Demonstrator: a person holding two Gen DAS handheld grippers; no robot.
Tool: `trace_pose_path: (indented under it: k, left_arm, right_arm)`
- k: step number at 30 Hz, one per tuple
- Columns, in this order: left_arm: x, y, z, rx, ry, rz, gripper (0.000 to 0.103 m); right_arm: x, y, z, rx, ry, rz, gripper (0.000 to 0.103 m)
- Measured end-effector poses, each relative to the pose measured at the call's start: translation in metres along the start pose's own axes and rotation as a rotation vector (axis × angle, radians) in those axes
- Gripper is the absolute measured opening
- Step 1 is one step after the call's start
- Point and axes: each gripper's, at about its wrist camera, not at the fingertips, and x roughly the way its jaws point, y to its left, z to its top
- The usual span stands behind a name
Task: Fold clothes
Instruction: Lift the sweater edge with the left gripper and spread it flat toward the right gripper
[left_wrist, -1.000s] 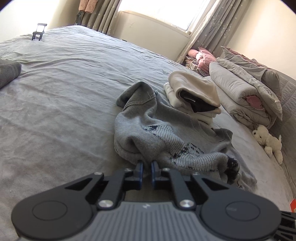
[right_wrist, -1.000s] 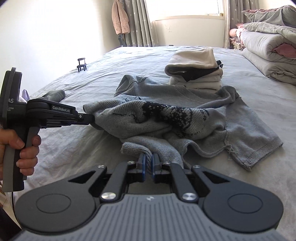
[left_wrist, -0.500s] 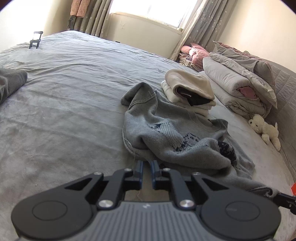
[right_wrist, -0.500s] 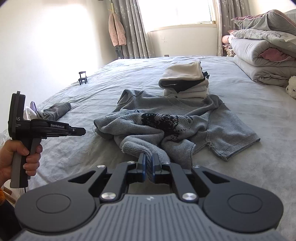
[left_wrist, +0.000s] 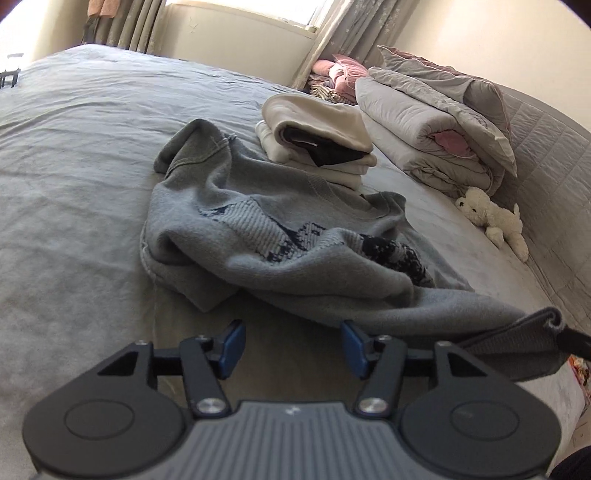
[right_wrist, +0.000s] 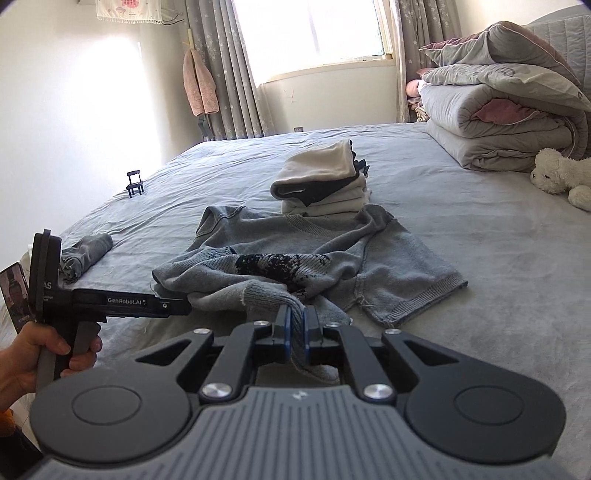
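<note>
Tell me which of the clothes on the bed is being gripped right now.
The grey patterned sweater: the right gripper is shut on its cuff. The folded cream stack and the small grey garment lie untouched.

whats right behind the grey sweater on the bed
A folded stack of cream clothes, one black item sandwiched in it. The grey sweater hides the stack's bottom edge, so contact is unclear.

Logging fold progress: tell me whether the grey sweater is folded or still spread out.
Not folded. The grey sweater lies rumpled on the bed, one sleeve spread flat, another part pinched in the right gripper.
</note>
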Motion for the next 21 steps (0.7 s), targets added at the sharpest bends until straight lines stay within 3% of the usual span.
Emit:
trace_pose_path:
  k: [4, 9, 16, 19, 21]
  left_arm:
    - [0.006, -0.03, -0.007, 0.138, -0.013, -0.067, 0.064]
    - [0.018, -0.061, -0.016, 0.216, -0.022, -0.121, 0.066]
    - [0.034, -0.086, -0.019, 0.222, -0.127, -0.045, 0.062]
    - [0.039, -0.088, -0.017, 0.203, -0.157, -0.031, 0.04]
    - [0.039, -0.088, -0.017, 0.199, -0.164, -0.012, 0.017]
  right_arm:
    - [-0.003, -0.002, 0.012, 0.013, -0.033, 0.006, 0.006]
    - [-0.003, -0.003, 0.025, 0.029, -0.08, 0.031, 0.006]
    - [0.002, -0.007, 0.025, 0.046, -0.087, 0.045, 0.006]
    - [0.004, -0.012, 0.023, 0.058, -0.086, 0.041, 0.006]
    - [0.005, -0.015, 0.022, 0.065, -0.084, 0.038, 0.006]
